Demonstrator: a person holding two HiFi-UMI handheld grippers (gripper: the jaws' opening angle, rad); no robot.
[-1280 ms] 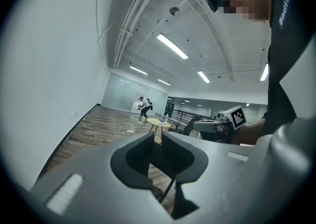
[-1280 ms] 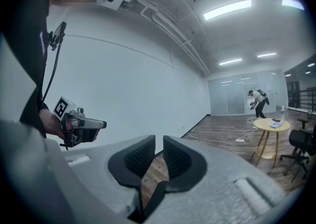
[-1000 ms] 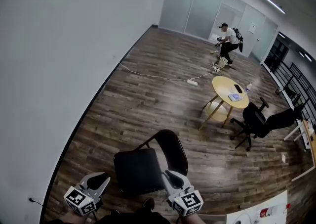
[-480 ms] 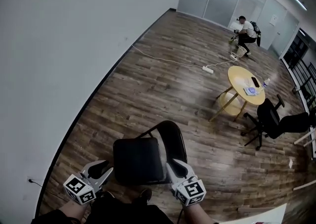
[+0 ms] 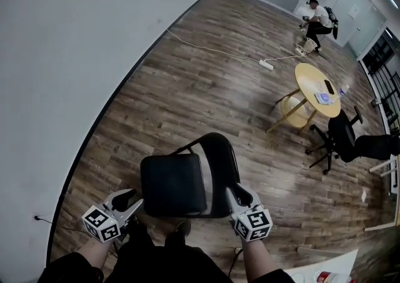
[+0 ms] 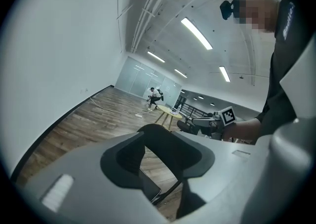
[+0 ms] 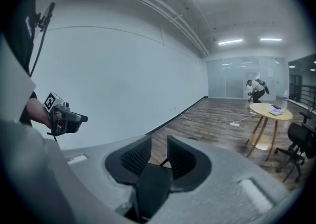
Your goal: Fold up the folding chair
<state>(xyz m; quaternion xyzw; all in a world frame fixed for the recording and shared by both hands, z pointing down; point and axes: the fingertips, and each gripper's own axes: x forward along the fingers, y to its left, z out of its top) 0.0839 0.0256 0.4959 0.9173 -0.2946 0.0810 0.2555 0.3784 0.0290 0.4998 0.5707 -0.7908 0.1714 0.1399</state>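
A black folding chair [image 5: 172, 185] stands unfolded on the wood floor right in front of me, its backrest [image 5: 220, 166] on the far side. My left gripper [image 5: 127, 200] hovers at the seat's near left corner. Its jaws have just been opening and stand wide, nothing pressed; the backrest [image 6: 170, 156] shows beyond the gap. My right gripper [image 5: 239, 195] sits by the backrest's right edge. Its jaws have also been opening, to a narrow gap [image 7: 158, 144]. A black chair part [image 7: 150, 188] lies low in that gap, with the ribbed pads off it.
A white wall runs along the left. A round wooden table [image 5: 319, 88] and a black office chair [image 5: 340, 141] stand at right. A power strip with cable [image 5: 267, 64] lies on the floor beyond. A person [image 5: 317, 19] crouches far off. A white tabletop corner [image 5: 331, 269] is at the bottom right.
Both grippers have come down and closer to the chair, the right one to the backrest's edge. The left jaws look wider apart. The chair has not moved.
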